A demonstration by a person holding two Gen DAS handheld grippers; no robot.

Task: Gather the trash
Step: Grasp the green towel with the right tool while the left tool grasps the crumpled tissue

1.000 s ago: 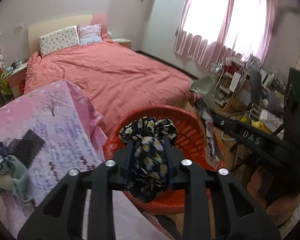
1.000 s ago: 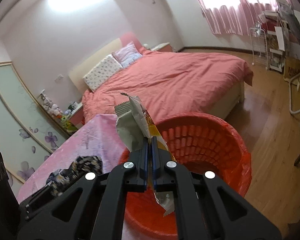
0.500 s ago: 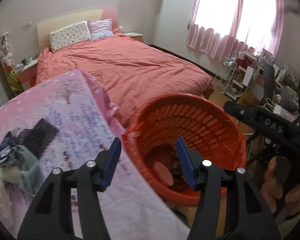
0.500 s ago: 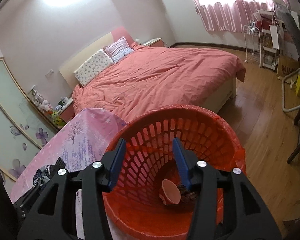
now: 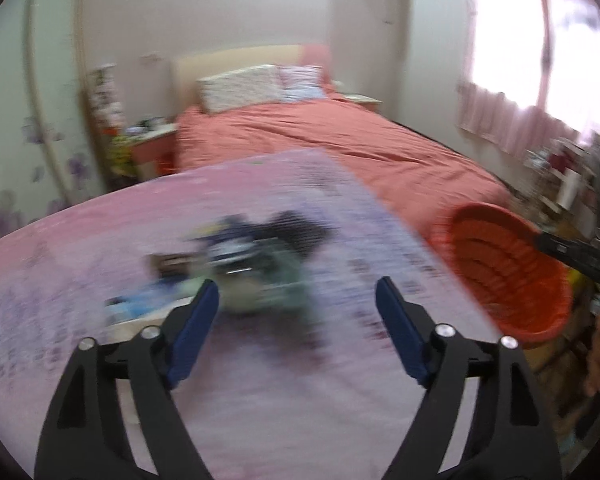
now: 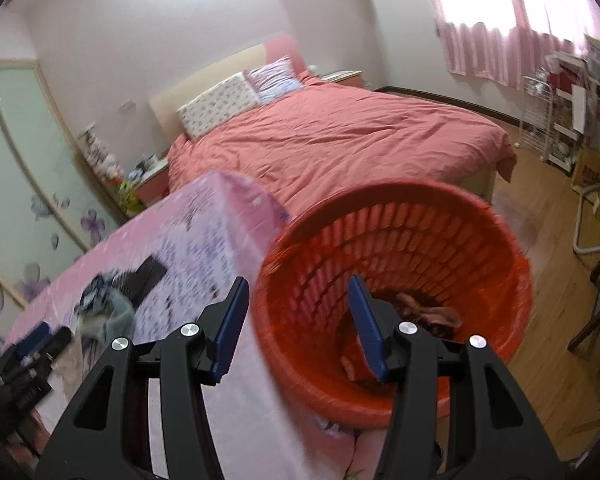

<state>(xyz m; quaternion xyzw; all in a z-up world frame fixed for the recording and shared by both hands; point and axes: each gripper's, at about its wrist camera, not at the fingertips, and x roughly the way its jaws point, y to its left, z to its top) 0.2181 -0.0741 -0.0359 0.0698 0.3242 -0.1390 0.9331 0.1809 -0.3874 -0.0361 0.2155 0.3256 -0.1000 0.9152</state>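
An orange-red slotted basket (image 6: pixel 400 240) stands at the table's right edge, with dropped items lying in its bottom; it also shows in the left wrist view (image 5: pixel 504 264). My right gripper (image 6: pixel 298 304) is open and empty above the basket's near rim. My left gripper (image 5: pixel 296 308) is open and empty above the pink flowered tablecloth (image 5: pixel 260 360), facing a blurred heap of trash (image 5: pixel 256 260): dark and pale green pieces. The same heap shows in the right wrist view (image 6: pixel 108 304).
A bed with a salmon cover (image 6: pixel 340 136) lies beyond the table. A nightstand (image 5: pixel 152 148) and a wardrobe with flower decals (image 6: pixel 28 184) are to the left. Wooden floor, a white rack (image 6: pixel 556 128) and clutter are to the right.
Both grippers opened and dropped their loads, a flowered cloth and a wrapper, into the basket. The left gripper then swung left over the table toward the heap. The right drew slightly left.
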